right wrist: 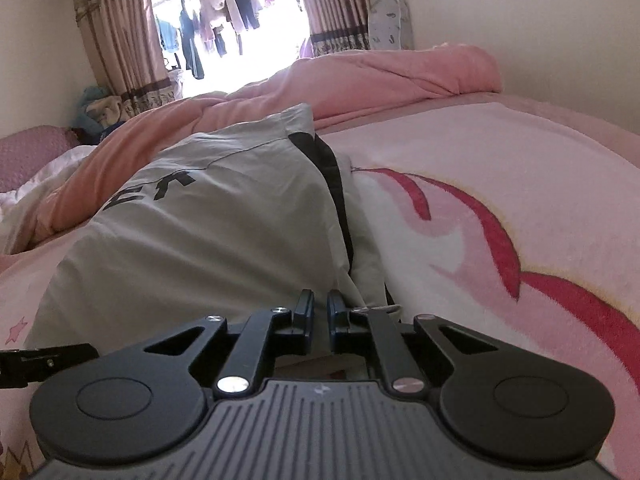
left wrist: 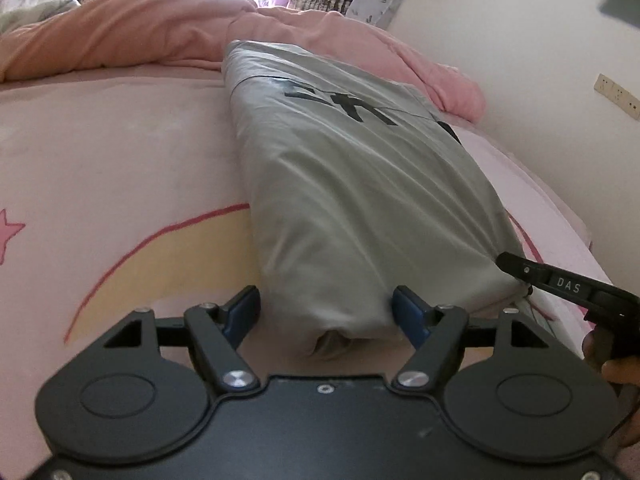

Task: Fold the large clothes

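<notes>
A grey garment (left wrist: 340,168) with black letters lies folded lengthwise on the pink bed; it also shows in the right wrist view (right wrist: 208,224). My left gripper (left wrist: 324,304) is open, its blue-padded fingers on either side of the garment's near end, which bunches between them. My right gripper (right wrist: 320,304) is nearly closed at the garment's near right corner; a thin edge of cloth seems to sit between the fingers. In the left wrist view the right gripper (left wrist: 508,262) touches the garment's near right corner.
A pink blanket (right wrist: 500,208) with a red and white pattern covers the bed. A crumpled pink duvet (left wrist: 132,28) lies behind the garment. A wall (left wrist: 540,60) runs along the right side. A curtained window (right wrist: 224,20) is at the back.
</notes>
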### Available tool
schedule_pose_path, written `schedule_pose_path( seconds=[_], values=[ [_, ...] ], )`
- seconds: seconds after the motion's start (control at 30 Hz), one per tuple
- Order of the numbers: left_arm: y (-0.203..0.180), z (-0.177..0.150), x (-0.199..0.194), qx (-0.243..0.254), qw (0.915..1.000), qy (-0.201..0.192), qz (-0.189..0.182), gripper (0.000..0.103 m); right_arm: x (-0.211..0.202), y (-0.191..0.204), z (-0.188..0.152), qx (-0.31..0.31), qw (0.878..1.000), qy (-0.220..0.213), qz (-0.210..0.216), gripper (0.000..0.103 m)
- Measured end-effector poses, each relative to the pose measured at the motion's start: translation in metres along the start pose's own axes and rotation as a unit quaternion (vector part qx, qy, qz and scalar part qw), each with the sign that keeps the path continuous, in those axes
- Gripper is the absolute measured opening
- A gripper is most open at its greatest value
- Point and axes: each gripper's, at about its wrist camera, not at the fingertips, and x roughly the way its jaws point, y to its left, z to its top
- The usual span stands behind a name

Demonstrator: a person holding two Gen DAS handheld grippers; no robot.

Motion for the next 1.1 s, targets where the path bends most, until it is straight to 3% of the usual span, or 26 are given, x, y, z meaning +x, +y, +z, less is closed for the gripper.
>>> schedule_pose_path(
  seconds=[0.1, 0.23, 0.37, 0.53, 0.63, 0.73, 0.87, 0.93, 1.0, 1.1],
  values=[
    [0.004, 0.011, -0.007, -0.017, 0.9998, 0.011, 0.001, 0.074, -0.003, 0.000, 0.000, -0.001, 1.000, 0.004, 0.004, 0.009],
    [-0.007, 0.021, -0.048, 0.019, 0.9982, -0.045, 0.036, 0.070, -0.014, 0.000, 0.008, 0.020, 1.000, -0.007, 0.004, 0.017],
    [-0.017, 0.033, -0.064, 0.023, 0.9966, -0.079, -0.003, 0.070, -0.029, 0.009, 0.014, 0.011, 0.999, -0.042, 0.008, 0.018],
    [-0.030, 0.029, -0.033, 0.039, 0.9979, -0.041, -0.031, 0.069, -0.015, 0.013, 0.013, 0.000, 1.000, -0.015, 0.002, 0.018],
    [-0.030, 0.019, -0.016, 0.046, 0.9985, -0.026, -0.014, 0.069, -0.001, 0.005, 0.006, 0.013, 1.000, 0.014, 0.000, 0.015],
    [-0.028, 0.009, -0.006, 0.055, 0.9982, -0.023, -0.005, 0.070, 0.004, 0.000, -0.001, 0.016, 1.000, 0.010, 0.002, 0.009],
    [-0.030, 0.009, -0.002, 0.084, 0.9963, -0.021, 0.002, 0.071, 0.003, 0.000, 0.003, 0.004, 1.000, 0.015, 0.002, 0.009],
    [-0.031, 0.020, -0.007, 0.083, 0.9964, -0.010, -0.012, 0.071, 0.000, 0.001, 0.015, -0.002, 1.000, 0.026, 0.007, 0.016],
    [-0.024, 0.039, -0.013, 0.066, 0.9972, -0.010, -0.034, 0.074, -0.006, 0.000, 0.033, 0.003, 1.000, 0.007, 0.028, 0.023],
    [-0.006, 0.069, -0.023, 0.055, 0.9973, -0.045, -0.018, 0.074, 0.004, -0.001, 0.071, -0.004, 0.998, -0.021, 0.053, 0.039]
  ],
)
